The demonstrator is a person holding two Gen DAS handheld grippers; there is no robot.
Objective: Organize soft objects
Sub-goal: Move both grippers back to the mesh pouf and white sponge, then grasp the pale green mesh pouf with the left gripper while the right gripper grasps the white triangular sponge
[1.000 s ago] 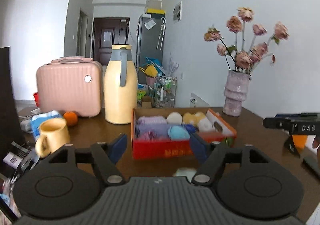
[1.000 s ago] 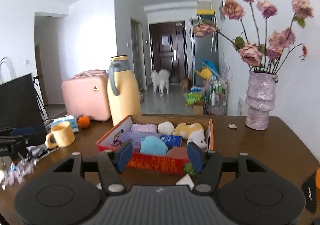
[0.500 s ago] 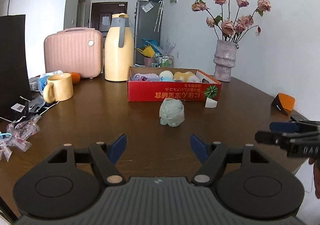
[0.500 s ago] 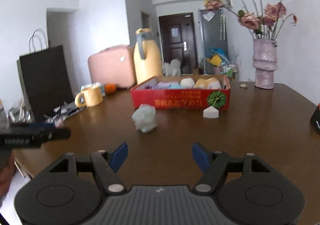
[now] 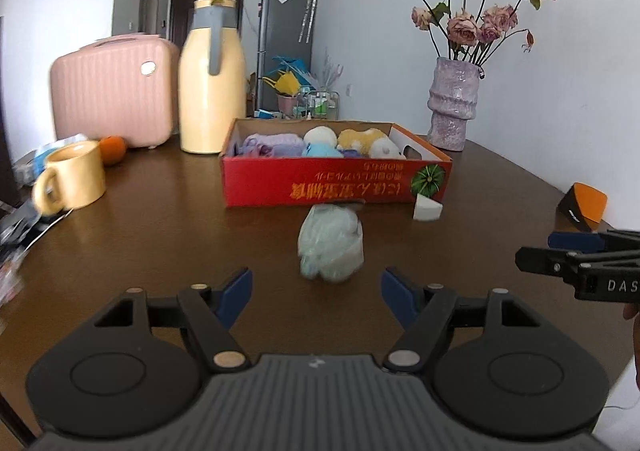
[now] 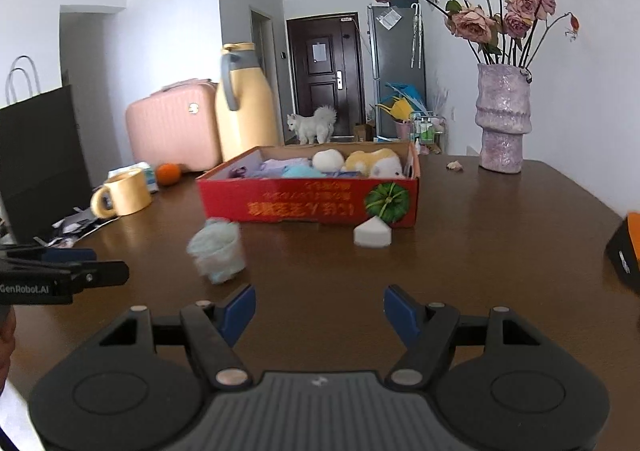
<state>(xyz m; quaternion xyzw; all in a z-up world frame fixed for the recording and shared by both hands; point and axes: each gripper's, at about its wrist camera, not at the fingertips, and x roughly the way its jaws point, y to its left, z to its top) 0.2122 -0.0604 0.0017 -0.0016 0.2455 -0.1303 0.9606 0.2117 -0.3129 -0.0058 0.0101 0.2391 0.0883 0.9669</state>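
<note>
Done: several soft toys already lay packed in the red box [image 5: 335,187] at the far middle of the worktop [image 5: 160,235]; purple, white, pale blue and yellow ones showed above its rim.
Left: by the look of it, one pale green soft toy [image 5: 330,247] not yet boxed, sitting alone on the worktop near the box's front wall; a small white wedge [image 5: 427,207], possibly a sponge, lay just beside the box's right front corner.
Progress: judged well along, with at most these two pieces outstanding.
Green toy, place: straight ahead of the left gripper [image 5: 316,289], apart from its fingertips, left of the right gripper [image 6: 319,309].
Green toy, axis: stood roughly upright, taller than wide; blurred, so facing could not be told.
Box, axis: long side ran left to right, print upside down toward the near edge.
Left gripper: jaws opening, nothing between them.
Right gripper: jaws wide apart, holding nothing.
</note>
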